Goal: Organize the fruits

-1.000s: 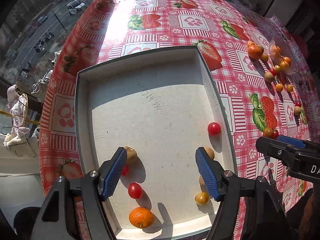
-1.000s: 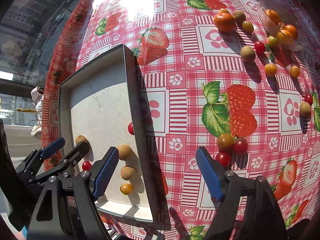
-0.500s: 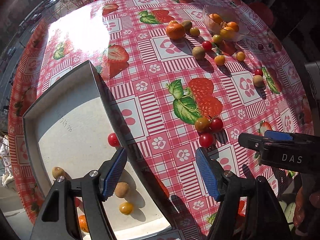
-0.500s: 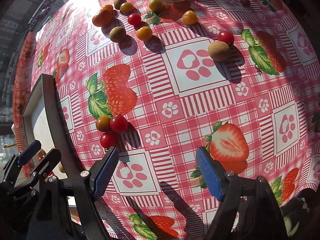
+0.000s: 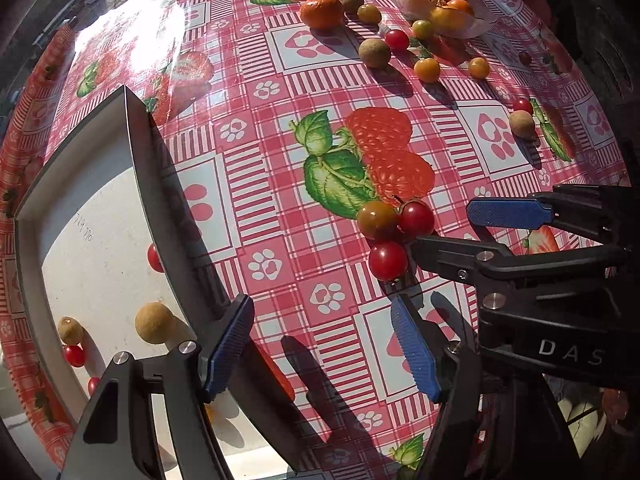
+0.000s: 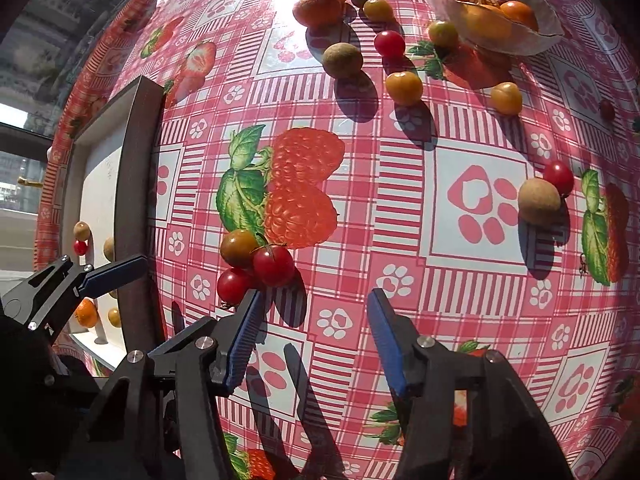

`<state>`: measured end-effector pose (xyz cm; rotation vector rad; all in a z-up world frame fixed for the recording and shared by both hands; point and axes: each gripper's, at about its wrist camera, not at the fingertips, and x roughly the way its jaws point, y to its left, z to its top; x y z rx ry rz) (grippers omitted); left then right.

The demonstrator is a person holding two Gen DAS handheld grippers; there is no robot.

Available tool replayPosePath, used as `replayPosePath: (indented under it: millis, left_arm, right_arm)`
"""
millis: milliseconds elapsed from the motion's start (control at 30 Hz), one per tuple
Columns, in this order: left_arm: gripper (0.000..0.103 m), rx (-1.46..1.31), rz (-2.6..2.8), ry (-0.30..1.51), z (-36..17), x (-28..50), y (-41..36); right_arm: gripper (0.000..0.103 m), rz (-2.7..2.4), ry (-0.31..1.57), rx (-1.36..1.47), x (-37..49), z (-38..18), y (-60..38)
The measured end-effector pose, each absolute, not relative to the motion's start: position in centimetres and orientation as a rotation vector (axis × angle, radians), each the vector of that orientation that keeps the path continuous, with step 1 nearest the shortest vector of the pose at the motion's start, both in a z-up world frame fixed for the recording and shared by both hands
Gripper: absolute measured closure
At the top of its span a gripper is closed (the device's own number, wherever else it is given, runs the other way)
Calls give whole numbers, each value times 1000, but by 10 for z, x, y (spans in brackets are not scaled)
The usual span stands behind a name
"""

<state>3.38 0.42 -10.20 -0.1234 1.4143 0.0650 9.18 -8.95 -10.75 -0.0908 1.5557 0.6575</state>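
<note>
A grey tray [image 5: 136,152] lies at the left and holds several small fruits, among them a brown longan [image 5: 154,322] and a red cherry tomato [image 5: 154,258]. Three cherry tomatoes [image 5: 394,232] cluster on the tablecloth; they also show in the right wrist view [image 6: 256,266]. My left gripper [image 5: 322,348] is open and empty over the tray's right rim. My right gripper [image 6: 312,344] is open and empty, its left finger just beside the cluster. It shows in the left wrist view [image 5: 460,232] with the cluster at its tips.
A glass bowl [image 6: 516,46] with orange fruits stands at the far right. Loose fruits lie near it: a tangerine [image 5: 322,10], longans [image 6: 342,60], yellow berries [image 6: 404,88]. A longan [image 6: 538,202] and a tomato [image 6: 558,174] lie at the right. The strawberry-print cloth [image 6: 460,288] covers the table.
Both grippers swung right, away from the tray, toward the tomato cluster. The right gripper came closer to the cluster. Both stayed open.
</note>
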Motion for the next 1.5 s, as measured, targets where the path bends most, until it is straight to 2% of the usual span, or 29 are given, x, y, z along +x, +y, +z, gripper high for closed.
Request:
replayPosePath:
  millis: [200,367,633,1167,1267,1333,1400,1433,1500]
  left_arm:
    - [31,-130,80,1420,-106,37,5]
    - [31,-143,84,1418,-112,40,4]
    - [31,-161,100,1416,-114,47,1]
    - [31,-225,166,1400,-120,79,-19]
    - [40,-234,188,1400,-123,81,-23]
    - [42,-244,196,1393,-124,81,-26]
    - [54,-234,204,1390,-123,79,-25]
    - [59,-239,198,1387,-122,76,-24]
    - [74,-254,178,1388,-121,77,-23]
  right_arm:
    - [46,779,1504,-168,88,-105,-64]
    - [60,823,1526,-109,92,-109,-54]
    - [61,737,1511,-29,102,-108,-88]
    - [59,527,1417,26,183,-112,-100]
    - [59,524,1404,27,193,-111,-94]
    - [59,525,1396,14,196,-112,-90]
    - [65,525,1387,-12,198,-111,-85]
    - [78,527,1384,-29,198,-111,-83]
    - [80,529,1387,-32,197,-111,-83]
